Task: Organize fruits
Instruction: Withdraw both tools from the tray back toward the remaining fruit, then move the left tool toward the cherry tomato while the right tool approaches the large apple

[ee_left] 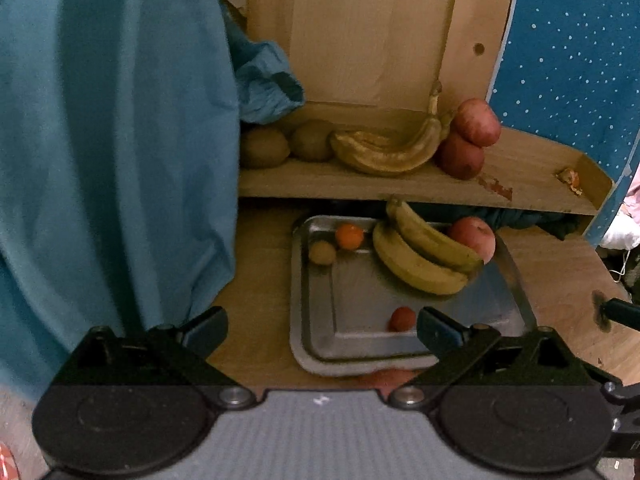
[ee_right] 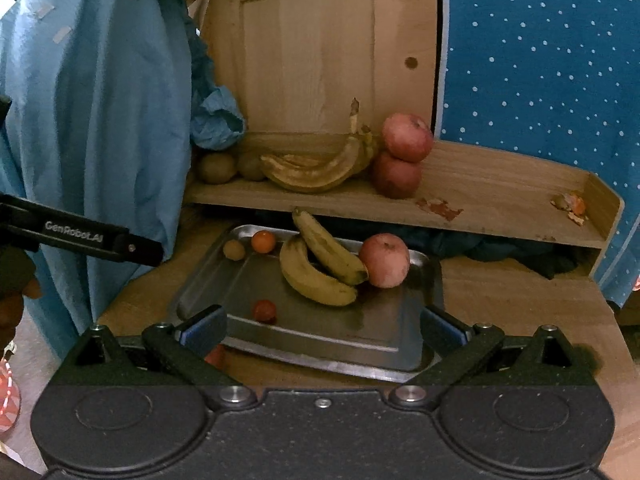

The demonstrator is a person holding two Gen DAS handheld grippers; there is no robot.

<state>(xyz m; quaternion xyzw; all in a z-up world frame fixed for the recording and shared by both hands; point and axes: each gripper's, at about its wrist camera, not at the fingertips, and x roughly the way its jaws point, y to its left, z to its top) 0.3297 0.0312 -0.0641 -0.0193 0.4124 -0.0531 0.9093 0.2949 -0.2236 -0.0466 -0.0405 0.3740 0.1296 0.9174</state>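
Observation:
A metal tray (ee_left: 316,320) (ee_right: 320,340) on the wooden table holds two bananas (ee_left: 420,256) (ee_right: 320,268), a red apple (ee_left: 474,238) (ee_right: 385,260), an orange (ee_left: 349,236) (ee_right: 263,241), a kiwi (ee_left: 322,253) (ee_right: 234,249) and a small red tomato (ee_left: 402,319) (ee_right: 264,311). On the wooden shelf (ee_left: 360,186) (ee_right: 480,208) behind lie two kiwis (ee_left: 264,148) (ee_right: 216,167), a brown banana bunch (ee_left: 388,152) (ee_right: 316,172) and two stacked apples (ee_left: 478,122) (ee_right: 406,136). My left gripper (ee_left: 320,326) and right gripper (ee_right: 320,326) both hover open before the tray, holding nothing.
Blue cloth (ee_left: 112,140) (ee_right: 96,152) hangs at the left, close to the tray. Orange peel (ee_left: 570,178) (ee_right: 570,204) lies at the shelf's right end. A dotted blue fabric (ee_right: 540,60) is at the right. The left gripper's body (ee_right: 80,236) shows at the right wrist view's left edge.

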